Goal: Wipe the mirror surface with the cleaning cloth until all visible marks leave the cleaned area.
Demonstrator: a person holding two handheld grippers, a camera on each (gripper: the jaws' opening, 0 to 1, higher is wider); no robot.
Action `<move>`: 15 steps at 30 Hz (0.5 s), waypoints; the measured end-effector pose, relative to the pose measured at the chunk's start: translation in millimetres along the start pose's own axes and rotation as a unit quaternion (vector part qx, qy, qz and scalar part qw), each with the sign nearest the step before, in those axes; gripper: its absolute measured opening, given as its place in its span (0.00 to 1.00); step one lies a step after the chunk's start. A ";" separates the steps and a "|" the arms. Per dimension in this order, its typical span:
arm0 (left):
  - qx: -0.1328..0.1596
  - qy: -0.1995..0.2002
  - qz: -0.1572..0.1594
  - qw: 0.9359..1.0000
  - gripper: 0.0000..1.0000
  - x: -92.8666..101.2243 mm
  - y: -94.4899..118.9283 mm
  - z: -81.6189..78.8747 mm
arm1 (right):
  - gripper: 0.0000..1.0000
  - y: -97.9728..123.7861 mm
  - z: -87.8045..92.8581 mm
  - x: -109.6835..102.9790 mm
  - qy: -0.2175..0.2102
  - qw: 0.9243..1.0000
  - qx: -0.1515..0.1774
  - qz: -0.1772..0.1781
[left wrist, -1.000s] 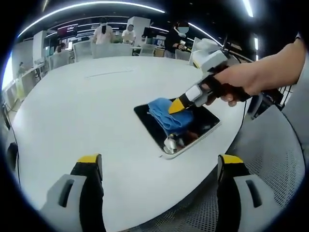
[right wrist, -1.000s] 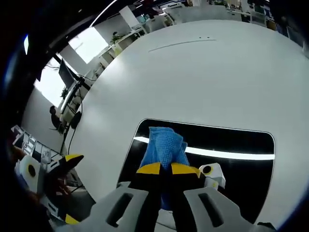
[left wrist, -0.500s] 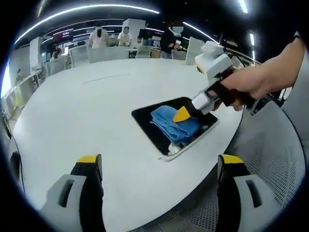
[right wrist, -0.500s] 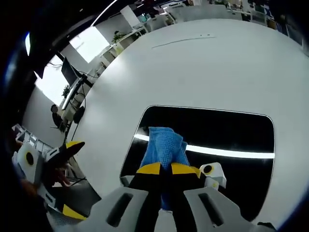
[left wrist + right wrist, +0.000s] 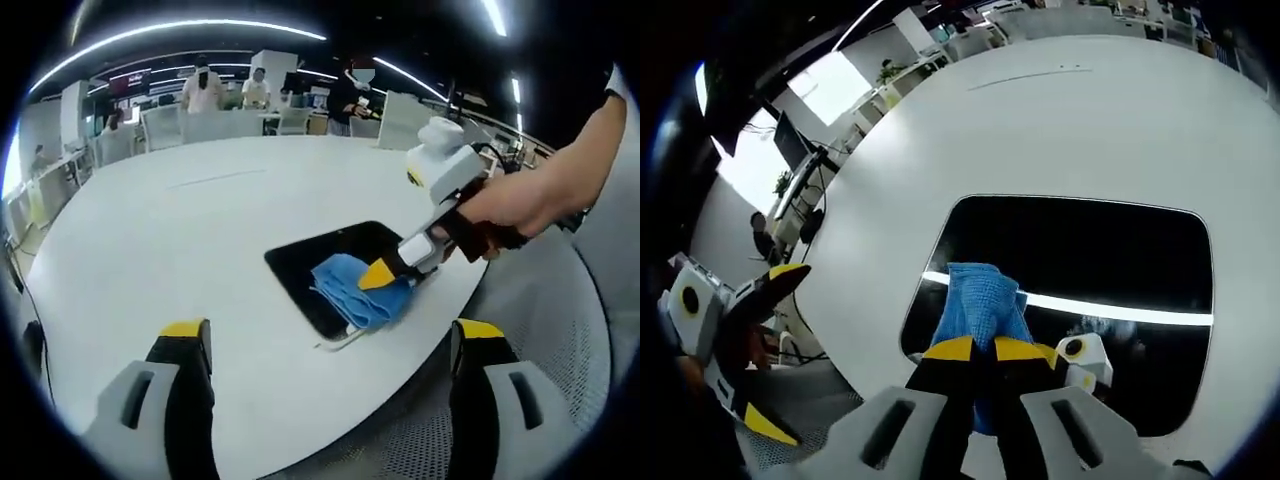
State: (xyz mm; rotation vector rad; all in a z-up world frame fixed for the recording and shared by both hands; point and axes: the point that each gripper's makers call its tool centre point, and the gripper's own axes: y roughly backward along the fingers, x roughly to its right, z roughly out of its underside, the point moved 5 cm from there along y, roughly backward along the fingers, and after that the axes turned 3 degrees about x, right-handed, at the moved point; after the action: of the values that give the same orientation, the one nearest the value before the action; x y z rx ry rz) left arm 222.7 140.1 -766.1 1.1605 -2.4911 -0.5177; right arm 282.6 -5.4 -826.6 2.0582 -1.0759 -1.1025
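- Left gripper view: the left hand-held gripper hangs over the near edge of the round white bench, its yellow-tipped jaws wide apart and holding nothing. Beyond it, a dark rectangular mirror lies flat on the bench near the edge. The right hand-held gripper, held in a person's hand, presses a bunched blue cleaning cloth onto the mirror's near end, where the cloth overhangs the corner. People stand in the far background.
- Right gripper view: the right hand-held gripper has its jaws together, clamped on the blue cleaning cloth, which rests on the mirror at its near-left part. The glass reflects a ceiling light strip, and a faint smudge shows just right of the cloth.
- Judgement: the wiping step is under way. The next move likely calls for sweeping the cloth sideways across the smudged patch with steady downward pressure, while the mirror stays put on the bench.
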 end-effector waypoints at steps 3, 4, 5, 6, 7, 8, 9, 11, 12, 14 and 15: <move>0.002 0.000 -0.011 1.000 0.99 -4.0 -2.7 2.0 | 0.00 1.2 2.5 -0.9 -0.003 1.000 -0.001 -0.002; 0.004 0.004 -0.012 1.000 0.99 -4.6 -3.3 2.2 | 0.00 1.4 2.8 -1.0 -0.003 1.000 -0.001 -0.002; 0.001 0.010 -0.011 1.000 0.99 -4.6 -6.1 5.5 | 0.00 2.0 4.0 -1.3 -0.004 1.000 -0.001 -0.004; -0.011 0.010 -0.004 1.000 0.99 -3.8 -7.0 9.9 | 0.00 2.4 4.9 -1.6 -0.006 1.000 -0.002 -0.004; -0.015 0.006 0.000 1.000 0.99 -3.0 -7.3 11.4 | 0.00 2.8 5.5 -2.0 -0.006 1.000 -0.002 -0.004; -0.016 0.006 0.000 1.000 0.99 -2.2 -7.6 11.2 | 0.00 3.1 6.0 -2.3 -0.007 1.000 -0.002 -0.005; -0.012 0.000 0.003 1.000 0.99 -0.4 -7.0 9.1 | 0.00 3.1 6.2 -2.4 -0.008 1.000 -0.002 -0.005; -0.001 -0.010 0.005 1.000 0.99 1.0 -6.1 6.2 | 0.00 3.3 7.2 -2.9 -0.007 1.000 -0.003 -0.004; -0.002 -0.009 0.004 1.000 0.99 0.5 -6.1 6.2 | 0.00 3.6 7.8 -3.1 -0.008 1.000 -0.003 -0.005; -0.009 -0.002 0.003 1.000 0.99 -0.5 -6.8 8.2 | 0.00 4.3 10.0 -4.1 -0.011 1.000 -0.003 -0.006; -0.009 -0.002 0.003 1.000 0.99 -0.2 -6.6 8.5 | 0.00 4.9 11.3 -4.3 -0.015 1.000 -0.003 -0.007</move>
State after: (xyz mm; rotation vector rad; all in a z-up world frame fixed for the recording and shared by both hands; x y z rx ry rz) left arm 223.3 137.8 -776.6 1.1458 -2.4879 -0.5398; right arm 269.6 -5.5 -826.8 2.0536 -1.0721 -1.1469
